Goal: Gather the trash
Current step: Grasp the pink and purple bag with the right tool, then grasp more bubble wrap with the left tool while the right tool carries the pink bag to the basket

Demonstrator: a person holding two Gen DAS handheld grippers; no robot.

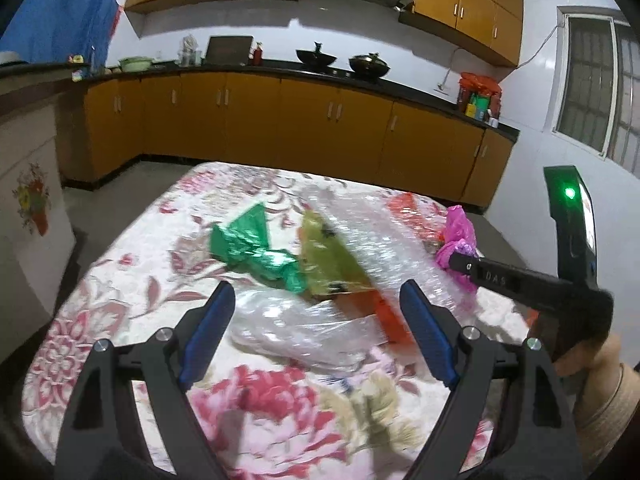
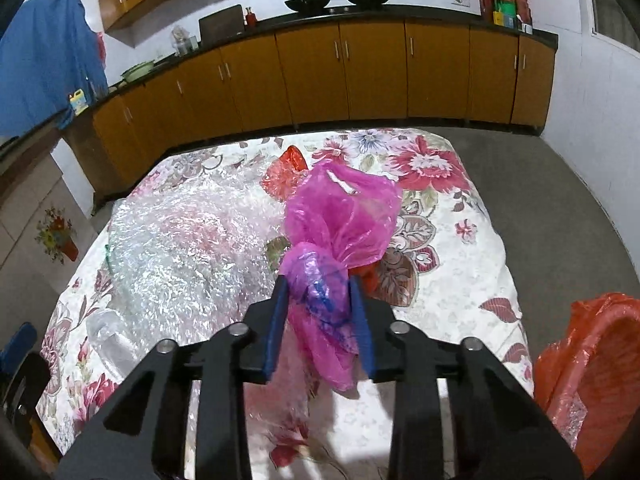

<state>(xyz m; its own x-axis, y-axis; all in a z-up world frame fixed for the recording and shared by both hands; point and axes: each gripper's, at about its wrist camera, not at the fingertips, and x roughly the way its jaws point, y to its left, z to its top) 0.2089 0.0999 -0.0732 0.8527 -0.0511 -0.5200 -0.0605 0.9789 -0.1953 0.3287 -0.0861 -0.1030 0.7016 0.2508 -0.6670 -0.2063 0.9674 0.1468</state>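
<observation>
1. Right claw (image 2: 320, 316) clamped on the twisted neck of the pink bag (image 2: 340, 216), pads pressing the bunched film from both sides; bag at the middle of the table (image 2: 472, 248), just right of the bubble wrap (image 2: 192, 248).
2. Left claw (image 1: 316, 332) wide open and empty, poised over the clear bag (image 1: 296, 332) at the near side of the table, nothing pinched.
3. Pink bag likely very light, soft and slippery; best held at the gathered neck, as now, since loose film would slide out of the pads.
4. Bubble wrap: light, bulky, springy; probably best pinched at an edge or a folded bunch, not across the flat sheet.
5. Green wrapper (image 1: 256, 252) and yellow-green wrapper (image 1: 332, 260): thin, crinkly, lying flat beside each other left of the bubble wrap; a raised crease the likeliest hold.
6. Clear bag: limp, near weightless, hard to see against the flowered cloth; any puffed fold would do.
7. Count: one pink bag, one sheet of bubble wrap, one green wrapper, one yellow-green wrapper, one clear bag.
8. Red pieces: one behind the pink bag (image 2: 286, 172), one under the yellow-green wrapper (image 1: 380, 312); whether separate items, cannot tell.
9. One orange-lined basket (image 2: 592, 376) at the near right, likely the bin.
</observation>
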